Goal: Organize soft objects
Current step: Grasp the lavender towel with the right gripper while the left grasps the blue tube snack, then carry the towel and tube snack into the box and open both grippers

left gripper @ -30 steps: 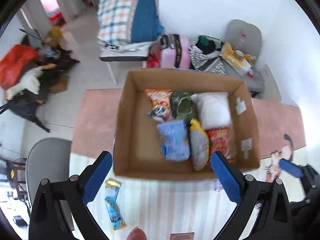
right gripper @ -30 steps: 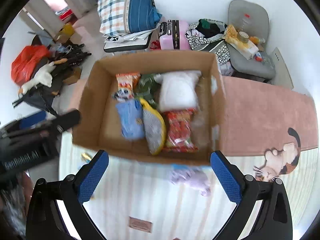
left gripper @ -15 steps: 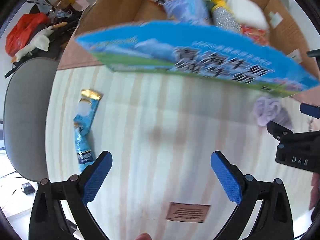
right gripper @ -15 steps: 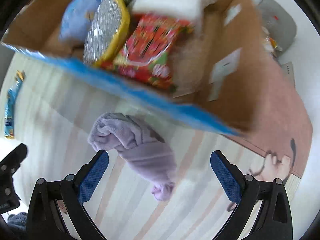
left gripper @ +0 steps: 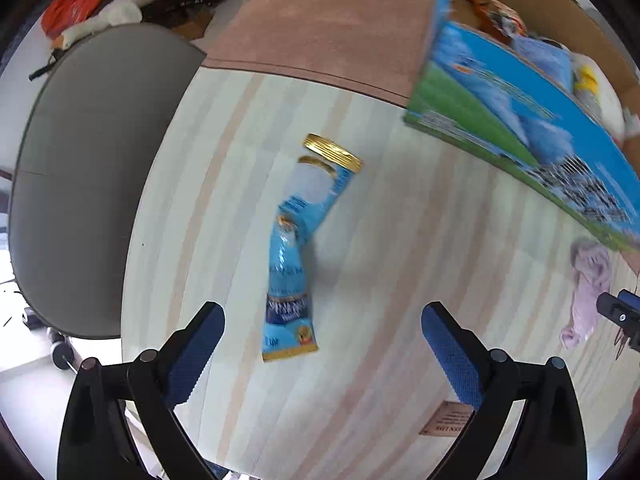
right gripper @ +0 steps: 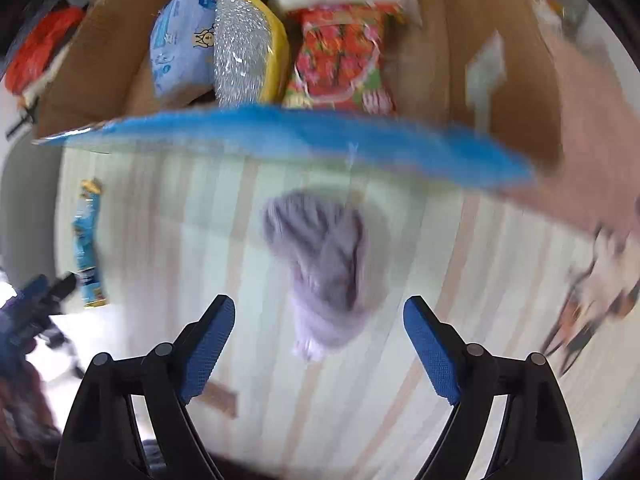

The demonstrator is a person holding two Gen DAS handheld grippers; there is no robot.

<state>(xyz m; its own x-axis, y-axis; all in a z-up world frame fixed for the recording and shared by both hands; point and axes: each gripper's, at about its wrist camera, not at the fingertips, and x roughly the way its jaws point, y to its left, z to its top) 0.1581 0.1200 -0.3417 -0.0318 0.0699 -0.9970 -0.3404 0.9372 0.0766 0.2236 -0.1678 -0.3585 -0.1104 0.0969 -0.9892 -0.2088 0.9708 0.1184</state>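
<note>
The counter [left gripper: 360, 380] carries everything, and its near edge is your first risk: both loose items lie on the striped surface close to that edge, so a sweeping approach could push either one off.

Next, the cardboard box [right gripper: 516, 80] sits at the far side of the counter, already holding about 5 soft packets. Its near wall, printed blue [left gripper: 520, 120], stands between you and the inside, so anything you carry in low is likely to catch on that wall and drop short.

The purple cloth [right gripper: 324, 276] lies crumpled just in front of that wall, directly ahead of your right hand-held gripper [right gripper: 318, 338], whose fingers are spread wide with nothing between them. The cloth is limp, so a pinch on 1 loose fold may lift only part of it and let the rest drag. This view is blurred, so I cannot tell how close the fingertips are to the fabric.

The blue packet [left gripper: 296, 256] with the gold end lies bent on the counter ahead of your left hand-held gripper [left gripper: 322, 350], also wide open and empty. The wrapper looks slick and thin, so closing on its flat end could let it slide out.
</note>
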